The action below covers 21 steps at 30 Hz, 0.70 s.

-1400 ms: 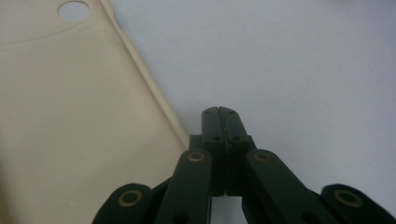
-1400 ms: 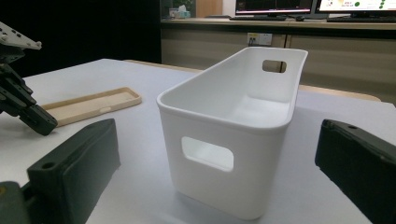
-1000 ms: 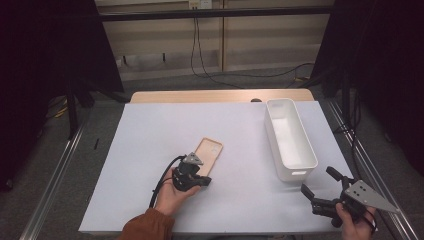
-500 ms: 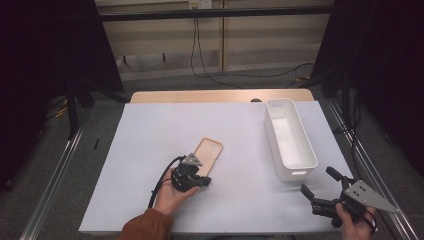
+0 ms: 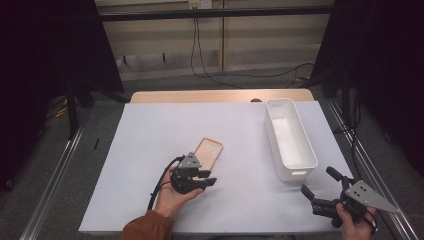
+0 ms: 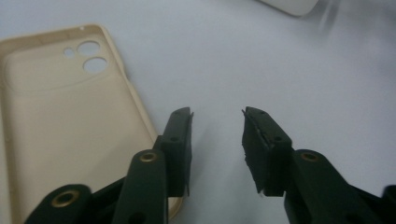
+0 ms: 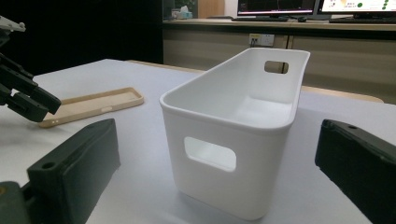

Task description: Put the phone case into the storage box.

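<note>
Two grippers, left gripper jaws just parting beside phone case, right gripper jaws wide toward white bin.

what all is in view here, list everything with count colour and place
phone case: one, beige, lying open side up near the middle of the sheet
bin: one, white, empty, right side of the sheet
sheet: one, white, covering the table
table: one, wooden, far edge showing
left tool: one, black, jaws just opened, nothing between them, by the phone case's near end
right tool: one, black, open, near the bin's near end
</note>
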### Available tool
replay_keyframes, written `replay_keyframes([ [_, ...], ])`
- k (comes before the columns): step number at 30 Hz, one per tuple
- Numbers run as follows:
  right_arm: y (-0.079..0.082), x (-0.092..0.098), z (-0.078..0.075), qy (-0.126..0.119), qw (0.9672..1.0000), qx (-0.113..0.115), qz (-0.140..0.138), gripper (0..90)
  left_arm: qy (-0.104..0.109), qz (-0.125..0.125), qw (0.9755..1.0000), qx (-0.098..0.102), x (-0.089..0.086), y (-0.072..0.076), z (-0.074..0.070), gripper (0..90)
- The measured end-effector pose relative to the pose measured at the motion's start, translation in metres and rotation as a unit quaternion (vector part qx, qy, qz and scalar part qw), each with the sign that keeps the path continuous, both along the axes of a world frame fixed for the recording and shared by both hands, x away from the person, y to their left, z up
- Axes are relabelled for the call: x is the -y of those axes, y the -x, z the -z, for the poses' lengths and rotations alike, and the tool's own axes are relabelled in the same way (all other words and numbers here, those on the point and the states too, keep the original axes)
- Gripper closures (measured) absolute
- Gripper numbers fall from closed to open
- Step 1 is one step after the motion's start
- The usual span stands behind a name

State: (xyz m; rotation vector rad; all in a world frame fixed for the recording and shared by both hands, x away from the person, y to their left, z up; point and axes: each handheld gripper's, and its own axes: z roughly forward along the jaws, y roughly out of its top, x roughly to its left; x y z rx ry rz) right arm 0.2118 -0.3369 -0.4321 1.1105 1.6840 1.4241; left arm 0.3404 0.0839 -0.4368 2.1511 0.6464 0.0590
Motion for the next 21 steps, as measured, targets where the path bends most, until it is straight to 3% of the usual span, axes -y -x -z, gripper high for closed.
replay_keyframes([
  [7, 0.0, 0.0, 0.0, 0.001, 1.0, 0.0, 0.0, 0.0, 0.021, -0.013, 0.9994, 0.026, 0.0, 0.006, -0.006, 39.7],
  [11, 0.0, 0.0, 0.0, -0.001, 1.0, 0.001, 0.0, 0.0, 0.022, -0.03, 0.9985, 0.039, -0.001, 0.007, -0.009, 20.7],
  [15, 0.0, 0.0, 0.0, -0.001, 1.0, 0.001, -0.001, 0.0, 0.049, -0.046, 0.9969, 0.041, -0.007, 0.004, -0.013, 11.2],
  [18, 0.0, 0.0, 0.0, -0.001, 1.0, 0.001, -0.001, 0.0, 0.069, -0.054, 0.9955, 0.036, -0.014, 0.004, -0.017, 8.0],
  [21, -0.001, 0.0, 0.0, -0.002, 1.0, 0.0, 0.0, 0.0, 0.079, -0.064, 0.9939, 0.044, -0.021, 0.005, -0.021, 5.7],
])
